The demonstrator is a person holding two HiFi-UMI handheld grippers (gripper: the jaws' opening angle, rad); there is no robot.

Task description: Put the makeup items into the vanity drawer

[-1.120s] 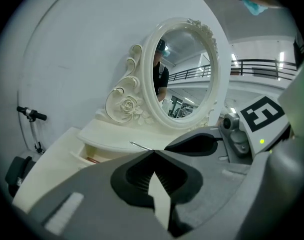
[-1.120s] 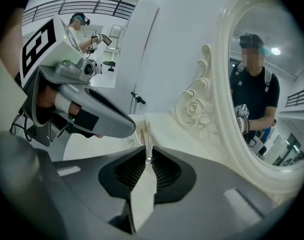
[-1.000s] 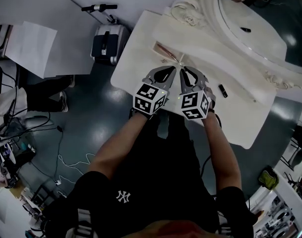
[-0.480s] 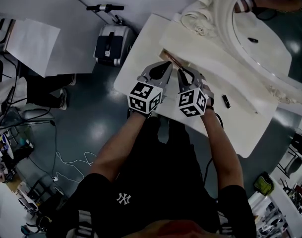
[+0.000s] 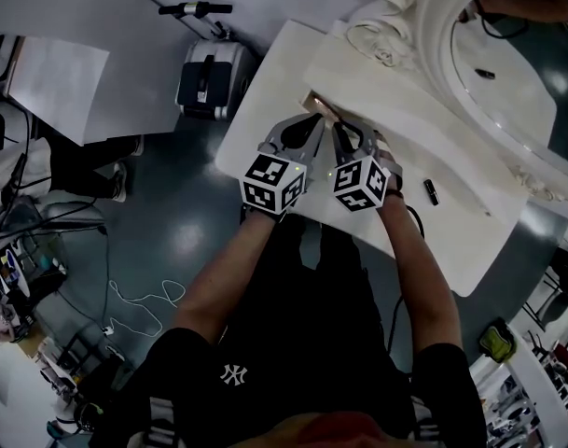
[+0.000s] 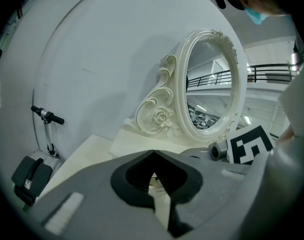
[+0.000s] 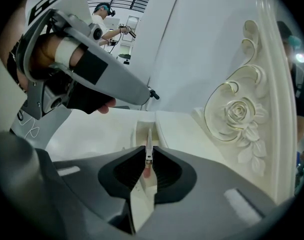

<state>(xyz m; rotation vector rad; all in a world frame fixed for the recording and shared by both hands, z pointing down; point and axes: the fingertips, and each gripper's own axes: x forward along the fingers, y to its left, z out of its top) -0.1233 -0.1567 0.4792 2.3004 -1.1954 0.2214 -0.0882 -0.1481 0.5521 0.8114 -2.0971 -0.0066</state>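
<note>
1. My right gripper pinched a slim silver-and-pink makeup stick at the jaw tips. The jaws had just been easing apart a little, with the stick still between them.
2. The stick pointed to 12 o'clock, in line with the narrow open cream vanity drawer.
3. My left gripper sat at the right one's 9 o'clock, jaws pressed together and empty.
4. A small black tube lay on the cream vanity top, at 3 o'clock of my right gripper.

Left hand-held gripper closed, right clamped
</note>
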